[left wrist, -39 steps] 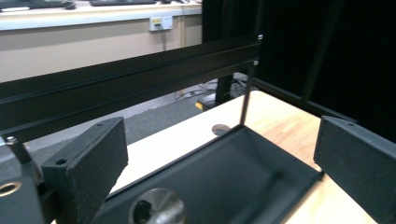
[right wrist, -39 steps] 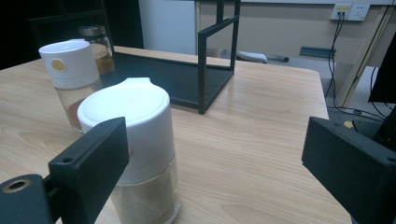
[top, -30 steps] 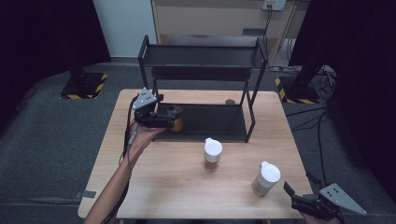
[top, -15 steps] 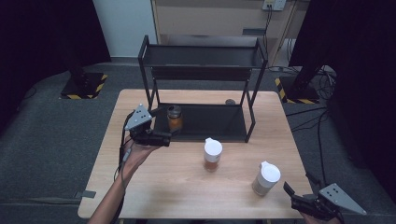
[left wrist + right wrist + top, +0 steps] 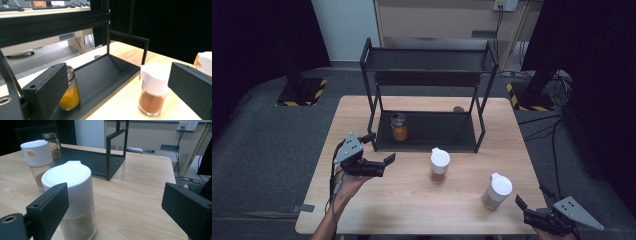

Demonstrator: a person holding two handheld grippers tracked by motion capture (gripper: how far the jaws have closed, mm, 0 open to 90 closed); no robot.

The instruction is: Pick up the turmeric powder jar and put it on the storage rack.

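Our left gripper [image 5: 379,162] is open and holds nothing. The orange jar [image 5: 399,127] stands at the rack's [image 5: 427,131] left end. Next we reach slowly for the brown jar [image 5: 439,165] near the table's [image 5: 452,210] middle, jaws wide, and squeeze below its cap.

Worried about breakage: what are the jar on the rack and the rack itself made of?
Jar: clear and glossy, orange powder showing through, probably glass; its cap looks like metal. Rack: matte black, thin square bars and flat tray, likely painted metal.
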